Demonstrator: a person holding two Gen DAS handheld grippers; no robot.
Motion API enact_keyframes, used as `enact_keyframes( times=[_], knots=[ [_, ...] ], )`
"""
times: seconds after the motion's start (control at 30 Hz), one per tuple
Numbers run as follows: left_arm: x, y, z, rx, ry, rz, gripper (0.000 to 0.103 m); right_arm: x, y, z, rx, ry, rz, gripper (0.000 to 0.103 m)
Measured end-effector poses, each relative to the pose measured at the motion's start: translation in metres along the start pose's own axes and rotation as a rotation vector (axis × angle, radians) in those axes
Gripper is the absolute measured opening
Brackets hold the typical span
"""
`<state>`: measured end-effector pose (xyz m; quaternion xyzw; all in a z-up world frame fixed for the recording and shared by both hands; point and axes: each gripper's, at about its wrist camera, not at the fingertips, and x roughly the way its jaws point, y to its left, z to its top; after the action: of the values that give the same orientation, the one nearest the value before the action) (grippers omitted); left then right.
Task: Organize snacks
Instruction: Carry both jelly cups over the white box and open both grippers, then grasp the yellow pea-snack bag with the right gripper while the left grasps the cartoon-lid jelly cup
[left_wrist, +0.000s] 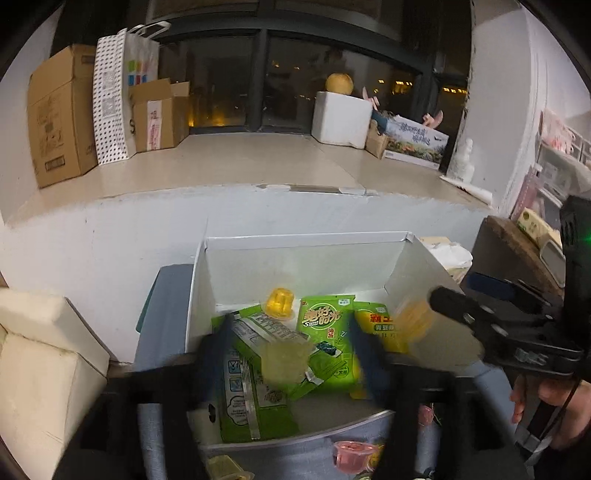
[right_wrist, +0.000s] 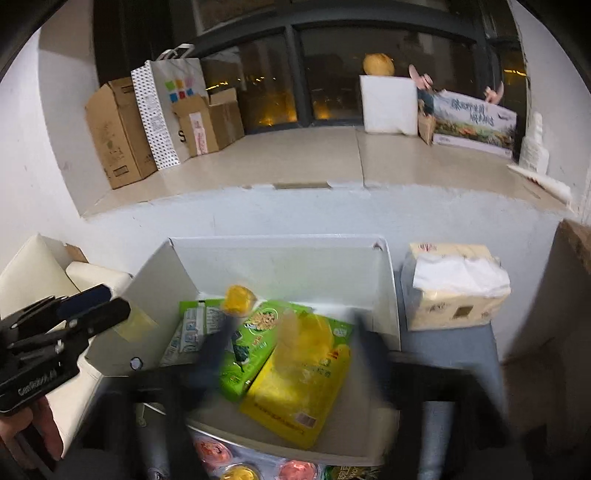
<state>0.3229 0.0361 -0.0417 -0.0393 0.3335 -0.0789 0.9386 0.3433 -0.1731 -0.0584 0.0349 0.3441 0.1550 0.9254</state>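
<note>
Both jaws spread wide over box (left_wrist: 303, 258); pale jelly cup (left_wrist: 286, 363) loose between left jaws, yellow cup (right_wrist: 306, 332) between right. Risk: blurred cups bouncing off packets (left_wrist: 325, 325), missing box.

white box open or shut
Open: the white box has no lid over it, and snack packets and a yellow jelly cup show inside.

— What is the white box (right_wrist: 280, 266) made of?
— Matt card. Glossy plastic film is seen on the green snack packets (right_wrist: 255, 343); translucent plastic on the jelly cup (right_wrist: 240, 301).
</note>
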Motion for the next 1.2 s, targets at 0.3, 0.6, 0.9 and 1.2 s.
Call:
enact_keyframes(
  times=[0.3,0.6,0.9,1.2],
  knots=[
    [-0.016,-0.001,-0.010,-0.004,0.023,0.006,0.103,-0.037,-0.010,-0.008,0.044,-0.022,0.036,0.103],
    [-0.080,-0.018,-0.040,0.023,-0.001,0.022,0.103,-0.115,0.002,-0.039,-0.001,-0.070,0.098,0.103],
    [-0.141,-0.022,-0.140,0.000,0.019,-0.009,0.103,-0.153,0.009,-0.134,-0.017,0.002,0.099,0.103],
    [-0.150,-0.011,-0.214,-0.064,0.101,0.018,0.103,-0.098,0.028,-0.195,-0.054,0.121,0.084,0.103]
  ],
)
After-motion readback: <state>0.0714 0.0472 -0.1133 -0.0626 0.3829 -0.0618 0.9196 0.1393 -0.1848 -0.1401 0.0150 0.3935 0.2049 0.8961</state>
